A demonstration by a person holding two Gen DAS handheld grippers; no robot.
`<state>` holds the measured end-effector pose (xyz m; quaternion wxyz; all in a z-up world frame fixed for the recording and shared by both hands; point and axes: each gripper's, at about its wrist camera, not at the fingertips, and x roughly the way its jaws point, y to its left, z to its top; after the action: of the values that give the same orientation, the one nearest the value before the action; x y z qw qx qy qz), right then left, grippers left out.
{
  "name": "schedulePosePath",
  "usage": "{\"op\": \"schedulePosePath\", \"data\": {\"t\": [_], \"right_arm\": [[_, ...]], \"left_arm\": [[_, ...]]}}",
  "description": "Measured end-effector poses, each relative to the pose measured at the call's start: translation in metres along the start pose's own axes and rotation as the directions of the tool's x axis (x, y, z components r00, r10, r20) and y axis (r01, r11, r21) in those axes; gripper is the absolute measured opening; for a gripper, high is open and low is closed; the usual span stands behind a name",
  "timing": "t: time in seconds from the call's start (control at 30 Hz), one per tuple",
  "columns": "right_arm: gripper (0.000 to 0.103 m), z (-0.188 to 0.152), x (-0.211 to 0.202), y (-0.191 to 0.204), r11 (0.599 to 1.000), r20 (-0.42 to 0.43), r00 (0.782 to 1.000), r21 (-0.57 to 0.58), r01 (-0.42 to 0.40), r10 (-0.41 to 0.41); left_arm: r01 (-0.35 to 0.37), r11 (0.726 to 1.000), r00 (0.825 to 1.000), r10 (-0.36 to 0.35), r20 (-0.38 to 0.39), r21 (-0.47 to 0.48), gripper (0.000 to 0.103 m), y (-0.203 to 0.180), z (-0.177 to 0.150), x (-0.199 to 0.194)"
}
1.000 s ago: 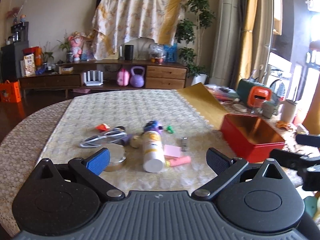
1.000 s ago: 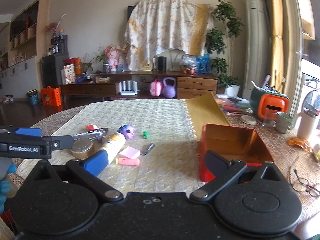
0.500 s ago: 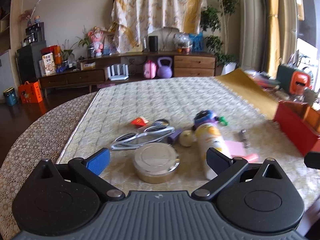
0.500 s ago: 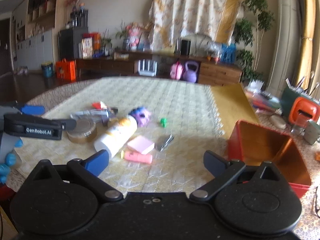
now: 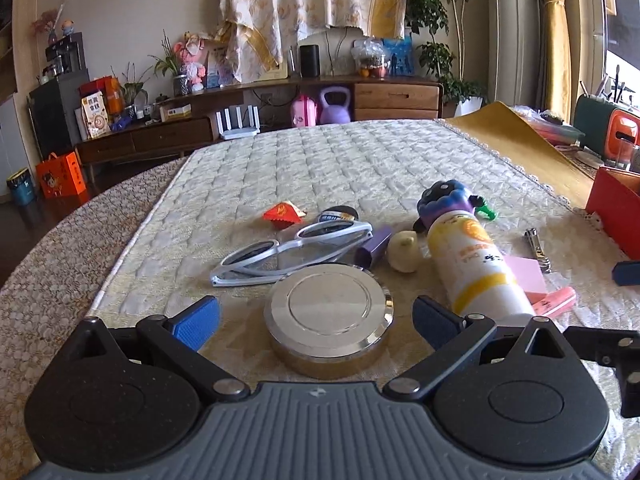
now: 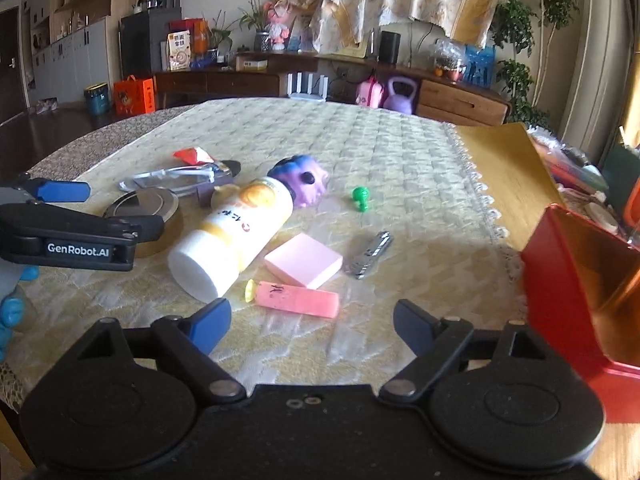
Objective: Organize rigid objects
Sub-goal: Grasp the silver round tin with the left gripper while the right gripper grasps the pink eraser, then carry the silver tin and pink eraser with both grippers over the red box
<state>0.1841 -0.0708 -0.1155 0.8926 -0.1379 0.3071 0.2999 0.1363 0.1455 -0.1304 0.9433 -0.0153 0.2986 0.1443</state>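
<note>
**Inspector:** State the objects and where they lie.

**Operator:** The round metal tin (image 5: 329, 312) sits on the quilted cloth (image 5: 320, 160), directly between the fingers of my left gripper (image 5: 316, 316), untouched. Beside it lie the white sunglasses (image 5: 292, 248) and the white bottle (image 5: 476, 268) on its side. In front of my right gripper (image 6: 312, 320) lies the pink marker (image 6: 296, 293), with the pink pad (image 6: 303, 259) and nail clipper (image 6: 370, 254) just beyond. The red box (image 6: 576, 280), open and seemingly empty, stands at the right.

**Inspector:** What has changed?

**Operator:** A second ago both tools looked over the whole spread from higher up; both have since come down and forward. The tin, then ahead of my left tool, is now framed by it. My right jaws have just been closing somewhat, with nothing between them.

**Inspector:** Tool condition?

**Operator:** Both are spread wide and hold nothing.

**Inspector:** Finding?

**Operator:** In my judgement sorting has barely begun; the tin looks the first candidate, the marker second, both bound for the box.
</note>
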Motion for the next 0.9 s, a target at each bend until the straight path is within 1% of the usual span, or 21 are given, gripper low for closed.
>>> {"op": "schedulePosePath", "data": {"t": [0.07,0.2,0.33,0.43,0.5,0.57,0.67,0.73,0.8,0.9], "right_arm": [[0.086,0.001,0.005,0.003,1.0,-0.001,1.0,-0.006,0.003,-0.003],[0.077,0.004,0.016,0.005,1.0,-0.012,1.0,-0.001,0.01,-0.01],[0.075,0.004,0.021,0.008,1.0,-0.016,1.0,-0.007,0.005,-0.005],[0.069,0.005,0.024,0.008,1.0,-0.02,1.0,0.005,-0.001,0.001],[0.062,0.005,0.025,0.008,1.0,-0.024,1.0,0.019,-0.01,0.01],[0.059,0.004,0.025,0.007,0.999,-0.028,0.999,0.033,-0.017,0.018],[0.06,0.004,0.025,0.008,0.999,-0.027,0.999,0.045,-0.017,0.018],[0.059,0.004,0.025,0.008,0.998,-0.026,0.999,0.054,-0.017,0.019],[0.059,0.004,0.023,0.007,0.998,-0.025,0.999,0.06,-0.019,0.02],[0.059,0.004,0.019,0.007,0.998,-0.02,1.0,0.059,-0.016,0.017]], "left_arm": [[-0.001,1.0,1.0,0.001,-0.002,0.003,0.103,0.0,0.001,0.005],[-0.002,1.0,1.0,0.002,0.01,0.03,0.103,-0.003,0.0,0.012],[-0.005,0.999,1.0,0.005,0.009,0.047,0.103,-0.005,0.0,0.018],[0.001,0.999,1.0,-0.001,0.004,0.047,0.103,-0.006,0.003,0.021],[0.0,0.999,1.0,0.001,-0.002,0.043,0.103,-0.005,0.004,0.022],[0.004,0.999,1.0,-0.004,-0.007,0.037,0.103,-0.004,0.004,0.023],[0.008,0.999,1.0,-0.008,-0.015,0.037,0.097,-0.004,0.003,0.024],[0.011,0.999,1.0,-0.01,-0.027,0.037,0.084,-0.004,0.003,0.025],[0.02,0.999,0.999,-0.019,-0.035,0.029,0.078,-0.004,0.003,0.025],[0.006,1.0,0.999,-0.005,-0.04,0.02,0.078,-0.004,0.003,0.025]]}}
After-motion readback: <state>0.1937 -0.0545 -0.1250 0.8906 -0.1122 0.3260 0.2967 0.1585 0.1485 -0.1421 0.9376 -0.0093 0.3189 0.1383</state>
